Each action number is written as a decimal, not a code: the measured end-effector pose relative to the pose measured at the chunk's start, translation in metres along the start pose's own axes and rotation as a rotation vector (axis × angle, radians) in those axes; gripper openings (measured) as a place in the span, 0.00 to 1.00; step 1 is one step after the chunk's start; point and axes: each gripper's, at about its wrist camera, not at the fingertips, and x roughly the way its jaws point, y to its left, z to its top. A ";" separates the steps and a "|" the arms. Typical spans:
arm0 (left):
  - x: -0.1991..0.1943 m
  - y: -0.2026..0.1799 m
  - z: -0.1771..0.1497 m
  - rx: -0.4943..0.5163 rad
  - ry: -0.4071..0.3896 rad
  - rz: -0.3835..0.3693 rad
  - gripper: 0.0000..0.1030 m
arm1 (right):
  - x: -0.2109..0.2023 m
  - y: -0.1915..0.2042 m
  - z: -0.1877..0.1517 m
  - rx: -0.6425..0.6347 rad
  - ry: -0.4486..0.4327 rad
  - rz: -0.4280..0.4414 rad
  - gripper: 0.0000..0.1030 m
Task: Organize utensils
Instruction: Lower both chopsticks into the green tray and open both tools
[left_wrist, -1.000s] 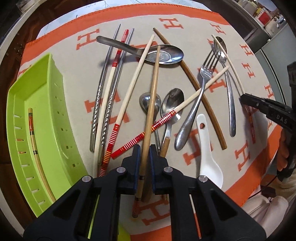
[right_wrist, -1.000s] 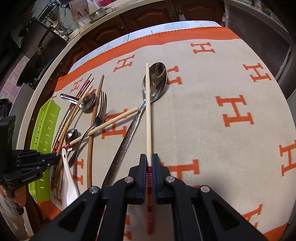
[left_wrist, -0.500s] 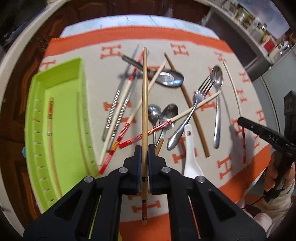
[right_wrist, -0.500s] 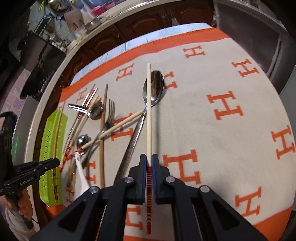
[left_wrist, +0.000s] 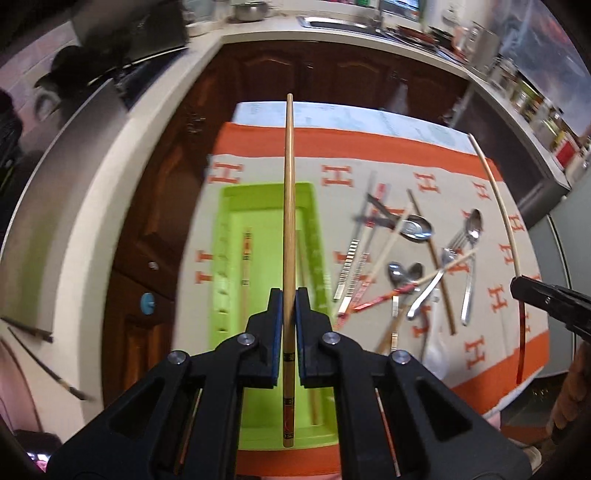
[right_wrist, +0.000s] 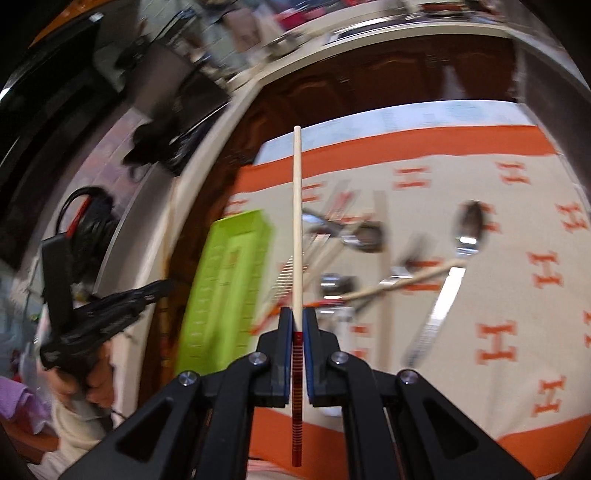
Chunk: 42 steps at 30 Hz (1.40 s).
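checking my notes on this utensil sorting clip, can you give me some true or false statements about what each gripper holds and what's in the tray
1. The left gripper is shut on a wooden chopstick. True.
2. The right gripper is open. False: it is shut on a pale chopstick with a red striped end.
3. The green tray already has a chopstick in it. True.
4. The white ceramic spoon lies in the tray. False: it lies on the orange and beige cloth with the other utensils.
5. The left gripper's chopstick is held above the tray. True.

The left claw (left_wrist: 289, 310) clamps a wooden chopstick (left_wrist: 289, 206) above the green tray (left_wrist: 319, 236) holding another chopstick (left_wrist: 245, 266).
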 end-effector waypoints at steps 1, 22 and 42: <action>0.000 0.006 -0.001 -0.006 -0.005 0.015 0.04 | 0.008 0.013 0.003 -0.008 0.018 0.016 0.05; 0.074 0.042 -0.032 -0.076 0.117 -0.016 0.05 | 0.165 0.064 -0.002 0.158 0.313 0.073 0.10; 0.051 0.029 -0.032 -0.060 0.087 -0.003 0.05 | 0.111 0.043 -0.007 0.117 0.195 0.041 0.15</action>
